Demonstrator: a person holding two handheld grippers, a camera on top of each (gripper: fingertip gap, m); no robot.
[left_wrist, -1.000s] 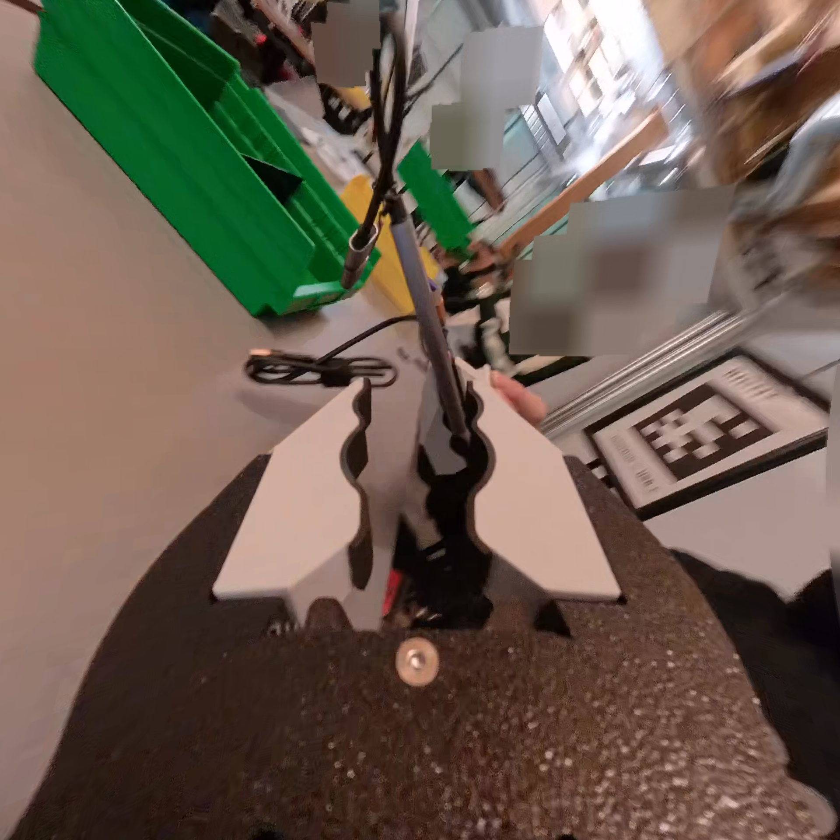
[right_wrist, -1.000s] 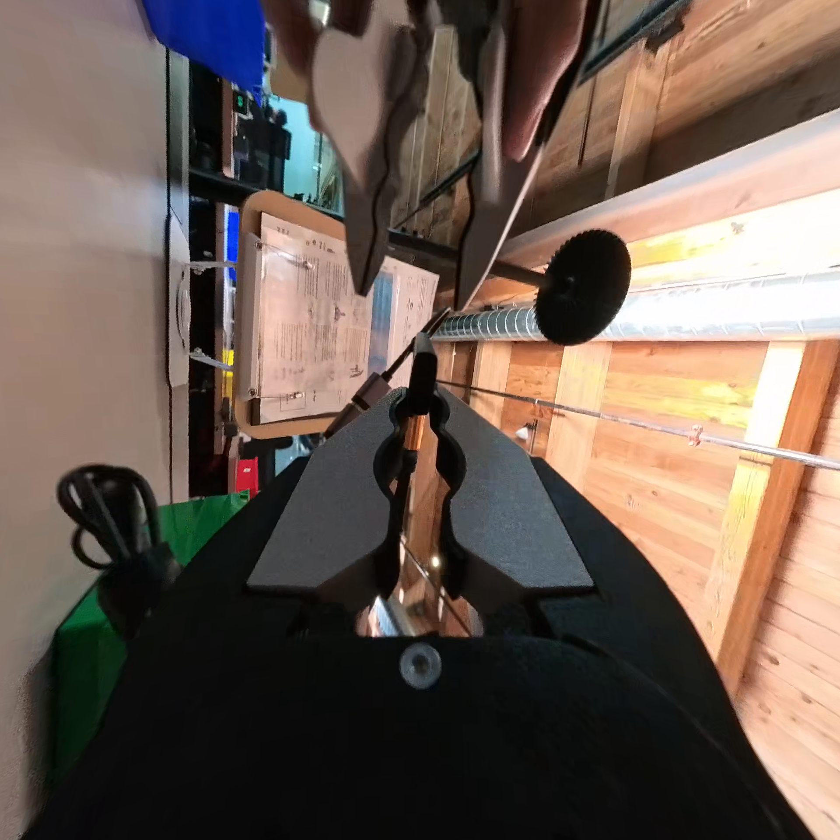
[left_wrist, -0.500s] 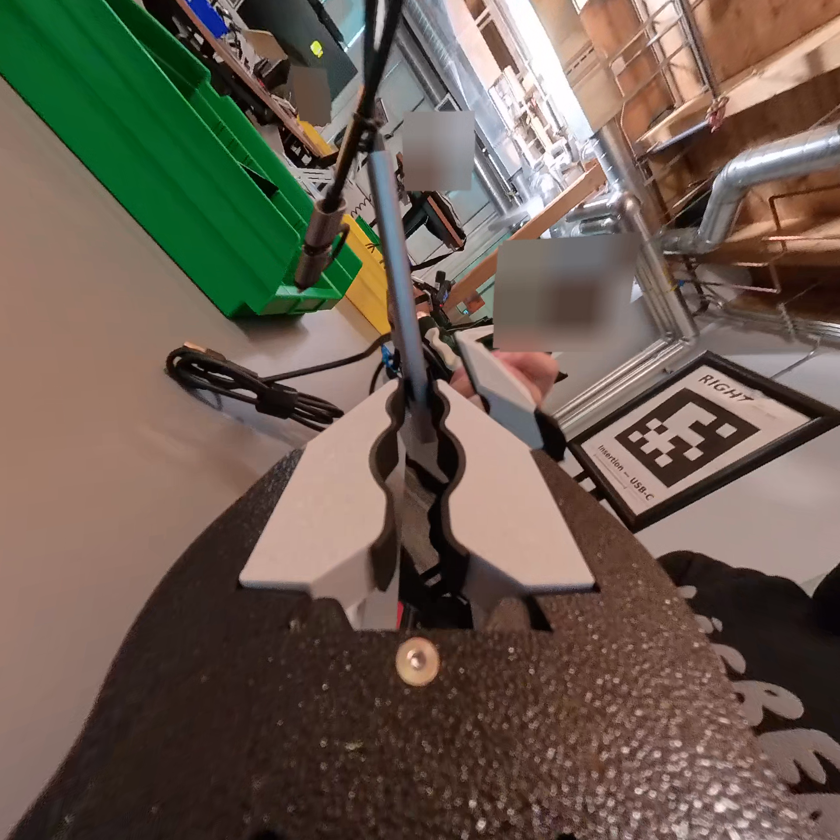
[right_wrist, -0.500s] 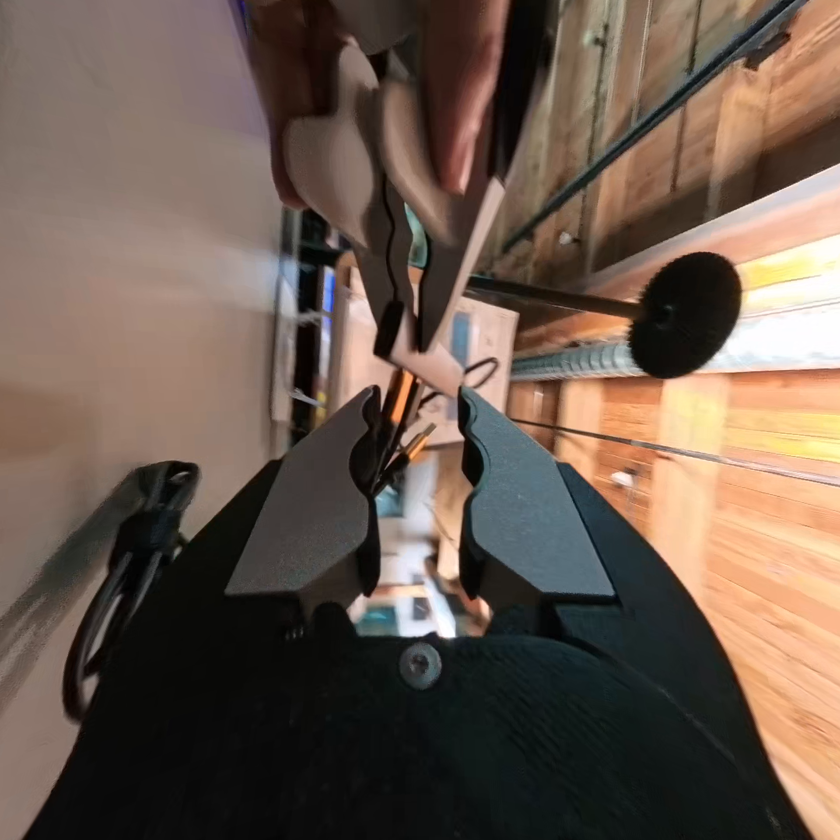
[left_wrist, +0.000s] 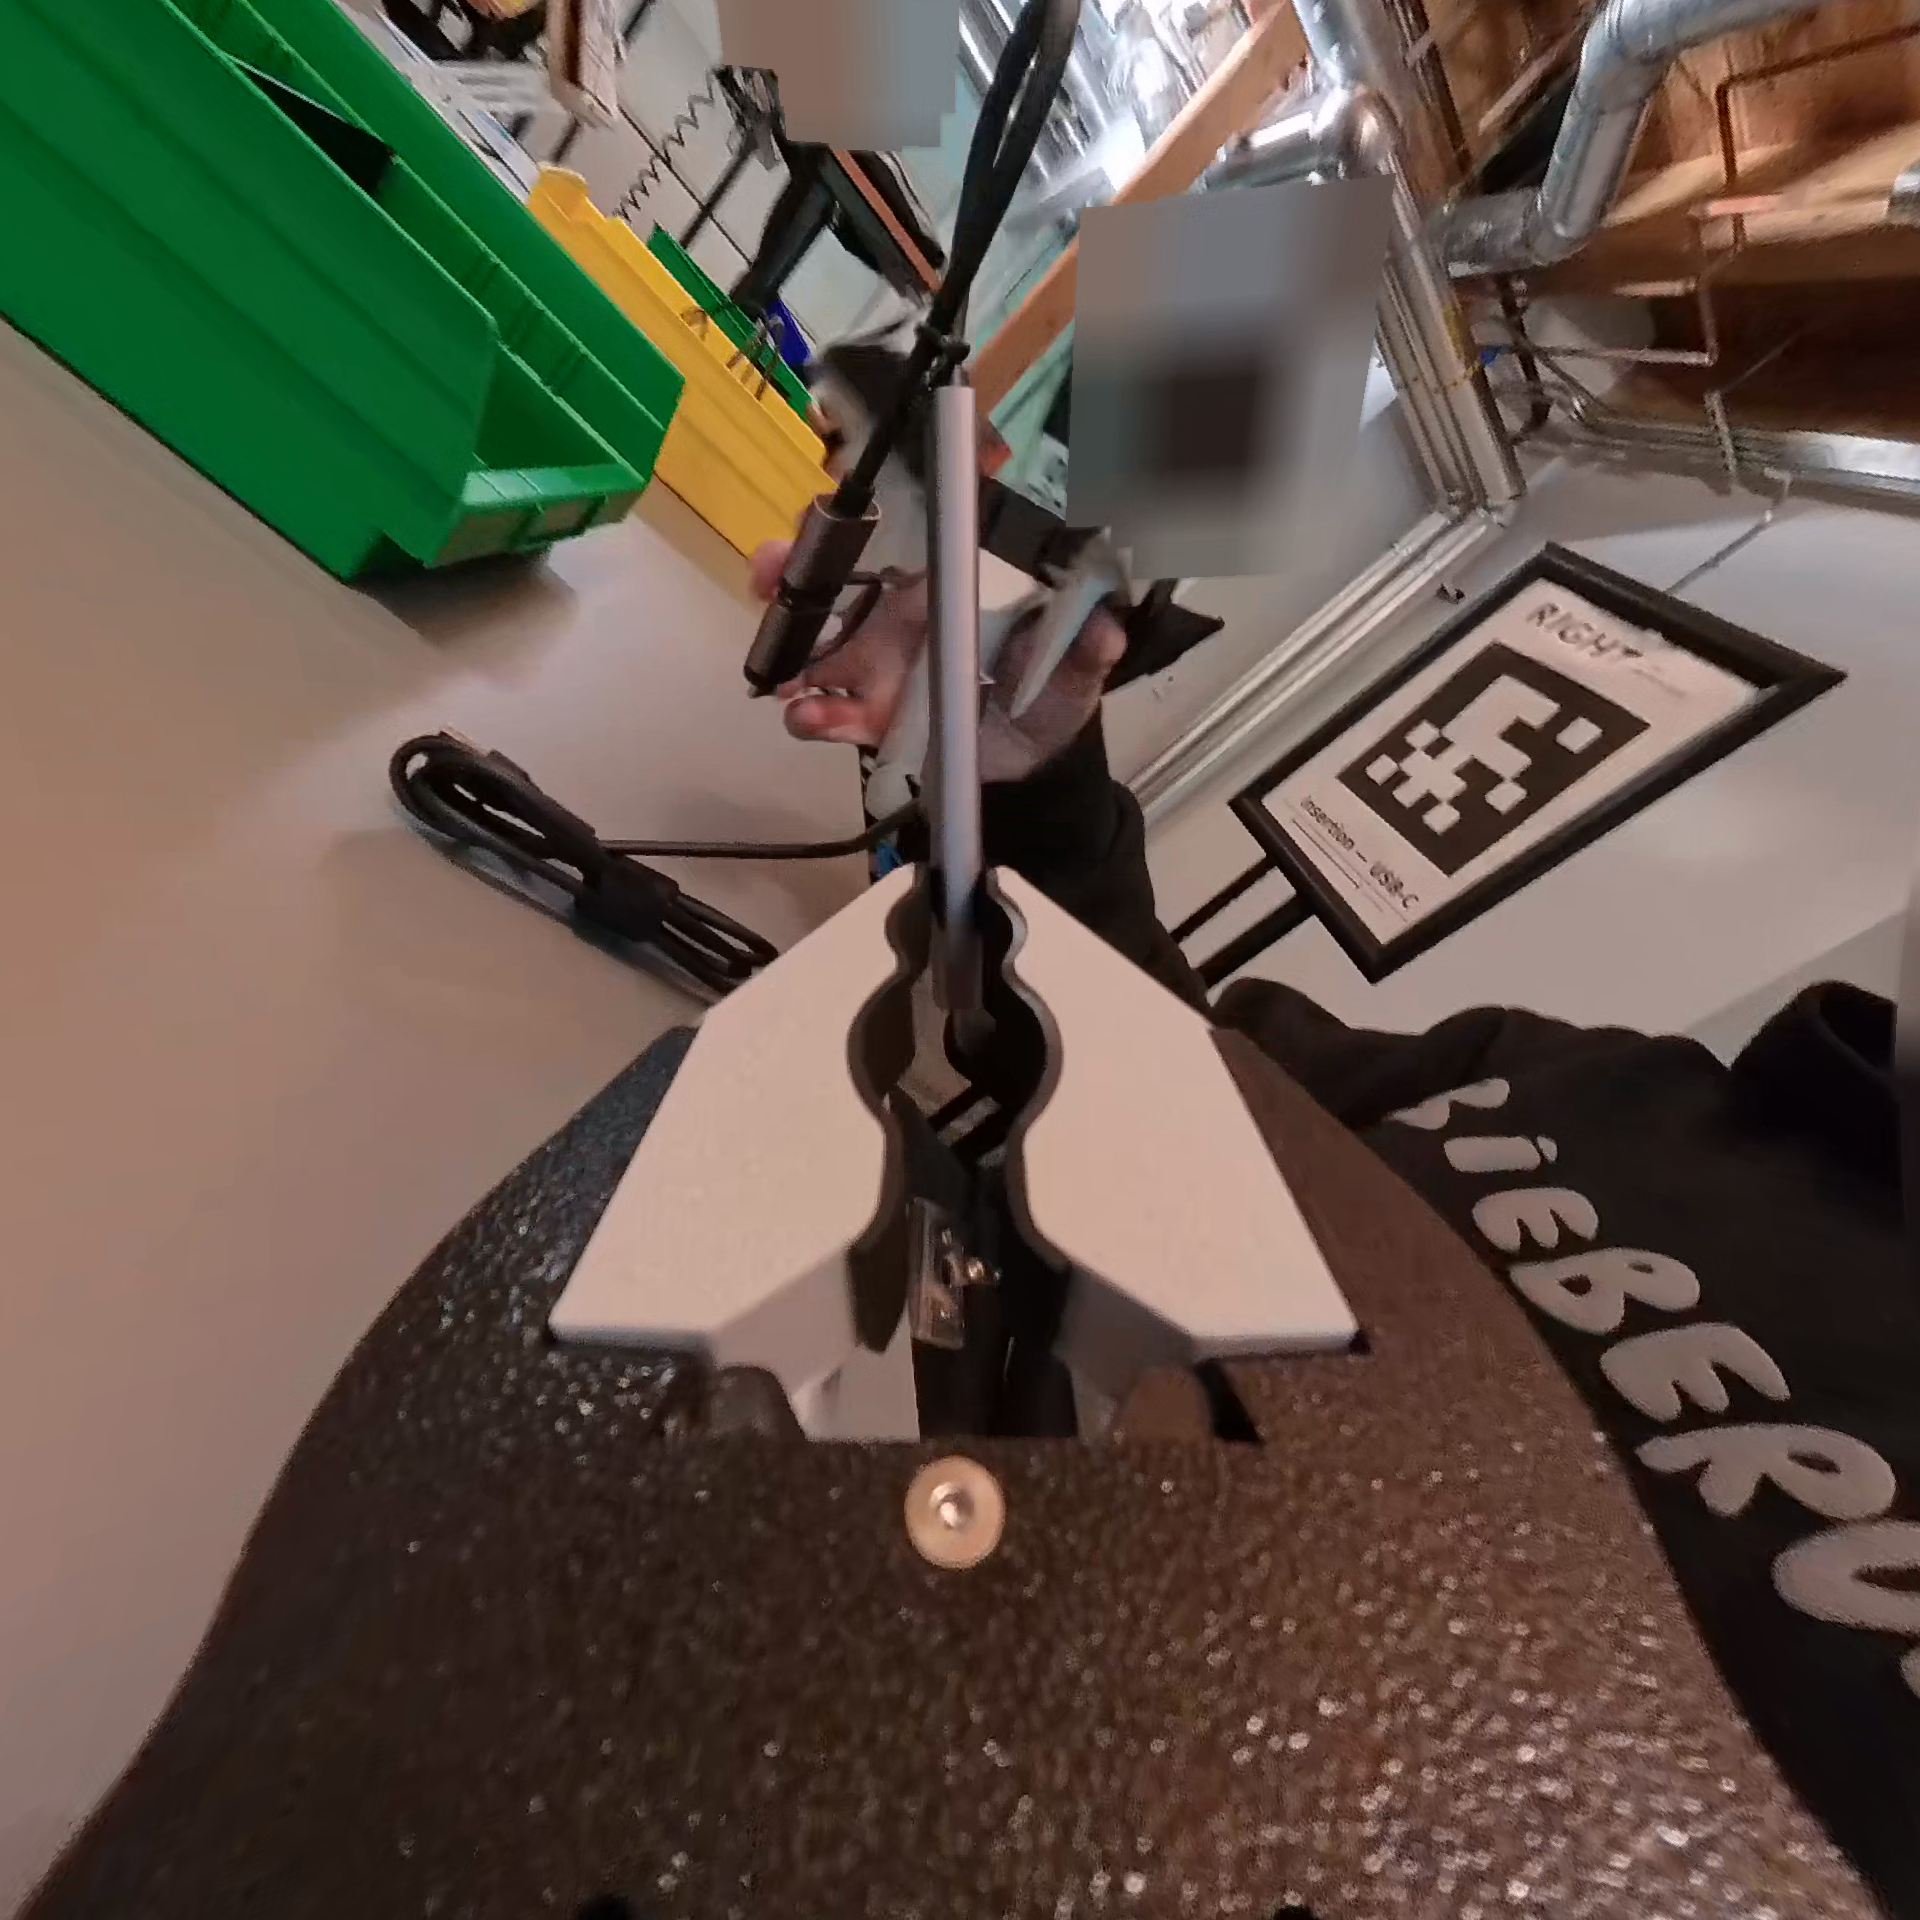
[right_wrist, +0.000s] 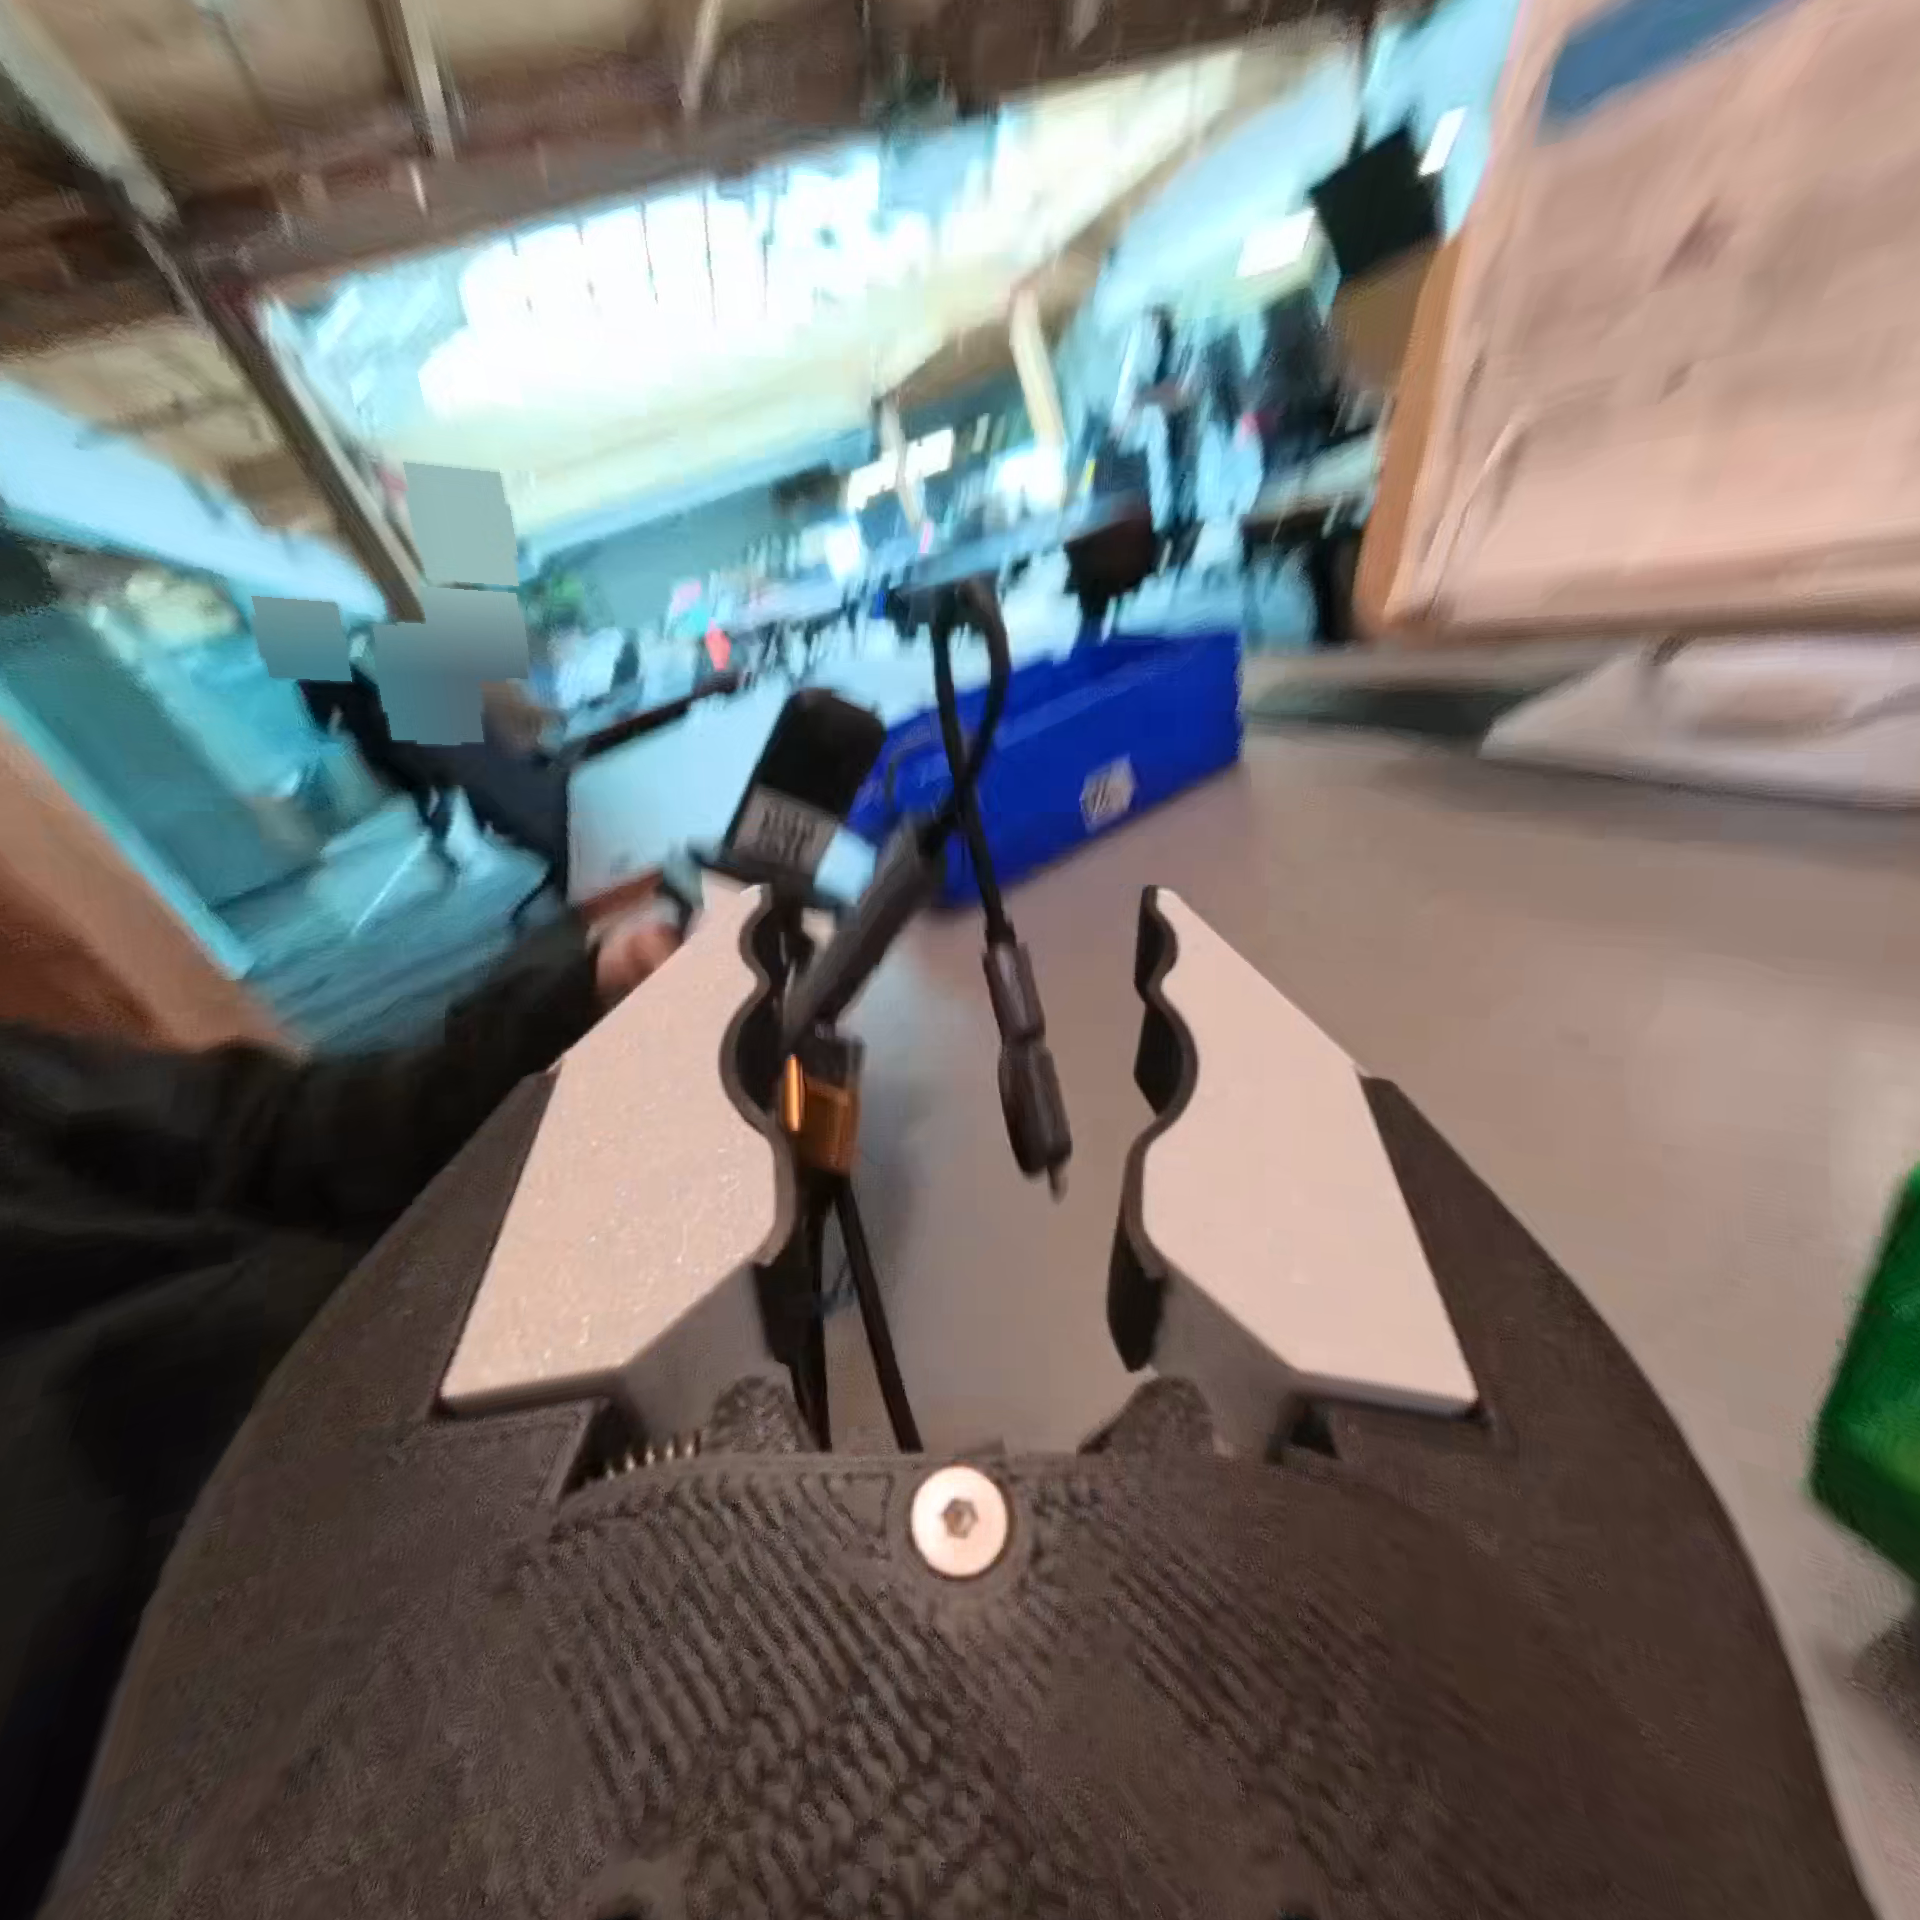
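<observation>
My left gripper (left_wrist: 954, 885) is shut on the lower end of a thin grey slab-shaped adapter (left_wrist: 951, 623), held edge-on and upright above the table. A black cable loops from the adapter's top and ends in a dark connector (left_wrist: 812, 592) that dangles to its left. In the blurred right wrist view, my right gripper (right_wrist: 951, 914) is wide open. The dangling dark connector (right_wrist: 1029, 1081) hangs between its fingers. An orange-tipped plug (right_wrist: 823, 1114) on a black lead lies against the inner side of its left finger (right_wrist: 665, 1143), not clamped.
A bundled black cable (left_wrist: 582, 873) lies on the grey table. Green bins (left_wrist: 312, 260) and a yellow bin (left_wrist: 727, 426) stand at the back. A framed marker sign (left_wrist: 1507, 769) stands on the right, with a black printed garment (left_wrist: 1662, 1299) below it. A blue bin (right_wrist: 1091, 758) is beyond the right gripper.
My left gripper closed on the grey adapter and kept hold of it. My right gripper opened off the orange-tipped plug and swung round, now facing across the table.
</observation>
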